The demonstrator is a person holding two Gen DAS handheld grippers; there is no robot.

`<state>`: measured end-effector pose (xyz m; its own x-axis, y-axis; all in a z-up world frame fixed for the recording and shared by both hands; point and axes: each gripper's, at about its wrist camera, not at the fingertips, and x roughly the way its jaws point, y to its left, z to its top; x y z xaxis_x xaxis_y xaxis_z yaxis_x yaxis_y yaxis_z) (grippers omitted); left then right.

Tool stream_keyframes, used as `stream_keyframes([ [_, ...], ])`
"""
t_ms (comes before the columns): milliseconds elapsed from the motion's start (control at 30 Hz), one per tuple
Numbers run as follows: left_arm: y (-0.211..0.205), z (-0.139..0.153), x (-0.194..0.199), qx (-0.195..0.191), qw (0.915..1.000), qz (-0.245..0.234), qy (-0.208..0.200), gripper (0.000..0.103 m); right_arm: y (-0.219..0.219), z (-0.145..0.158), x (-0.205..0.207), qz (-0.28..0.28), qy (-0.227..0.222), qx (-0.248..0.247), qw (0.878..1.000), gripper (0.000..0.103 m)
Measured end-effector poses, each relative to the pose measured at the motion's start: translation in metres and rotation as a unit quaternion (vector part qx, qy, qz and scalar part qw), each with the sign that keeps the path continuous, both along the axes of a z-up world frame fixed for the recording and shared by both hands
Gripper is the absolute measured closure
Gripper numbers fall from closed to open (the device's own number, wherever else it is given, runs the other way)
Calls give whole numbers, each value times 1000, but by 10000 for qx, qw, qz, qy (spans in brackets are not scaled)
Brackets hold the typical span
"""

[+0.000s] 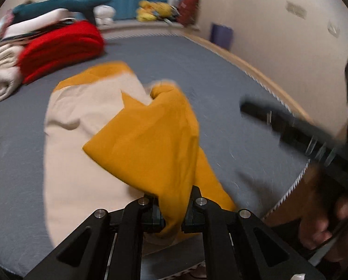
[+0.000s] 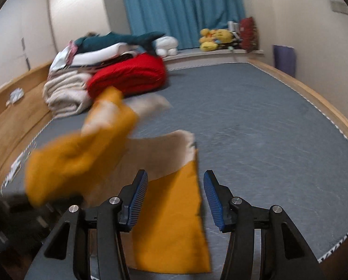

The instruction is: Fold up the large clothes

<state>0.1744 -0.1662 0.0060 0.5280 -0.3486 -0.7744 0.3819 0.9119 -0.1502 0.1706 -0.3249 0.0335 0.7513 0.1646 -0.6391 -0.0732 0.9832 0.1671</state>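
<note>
A mustard-yellow and cream garment [image 1: 97, 126] lies on the grey mattress [image 1: 220, 74]. My left gripper [image 1: 172, 210] is shut on a yellow fold of it and holds that fold lifted over the cream part. In the right wrist view the lifted yellow part [image 2: 80, 154] hangs blurred at the left, and a flat yellow panel [image 2: 174, 221] lies under my right gripper [image 2: 175, 198]. The right gripper is open and empty, its blue-padded fingers [image 2: 139, 200] astride the panel's edge. It also shows in the left wrist view [image 1: 290, 128], blurred, at the right.
A pile of folded clothes with a red item [image 2: 129, 74] and a beige blanket [image 2: 64, 93] sits at the mattress's far left, a plush shark [image 2: 122, 39] on top. Yellow plush toys [image 2: 216, 38] sit by the blue curtain. A wooden bed frame [image 2: 314, 93] borders the mattress.
</note>
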Motion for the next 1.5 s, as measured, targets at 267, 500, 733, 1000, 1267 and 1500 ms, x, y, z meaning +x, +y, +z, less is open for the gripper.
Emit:
stream_keyframes([
  [267, -31, -51, 3, 135, 9922, -571, 1103, 81, -42, 9, 3, -530, -59, 480, 9974, 52],
  [500, 64, 4, -41, -762, 9892, -857, 913, 48, -20, 2, 8, -161, 95, 362, 9992, 51],
  [733, 152, 14, -45, -757, 9947, -22, 693, 48, 26, -40, 17, 745, 1053, 626, 9897, 48],
  [1000, 180, -24, -27, -939, 9848, 1017, 1053, 48, 48, -74, 12, 887, 1679, -25, 9818, 48],
  [1267, 176, -46, -11, -804, 9814, 1135, 1321, 48, 33, -74, -1, 680, 1560, -270, 9850, 97],
  [1500, 178, -52, -8, -828, 9797, 1146, 1419, 48, -3, -35, -17, 237, 983, 458, 9938, 102],
])
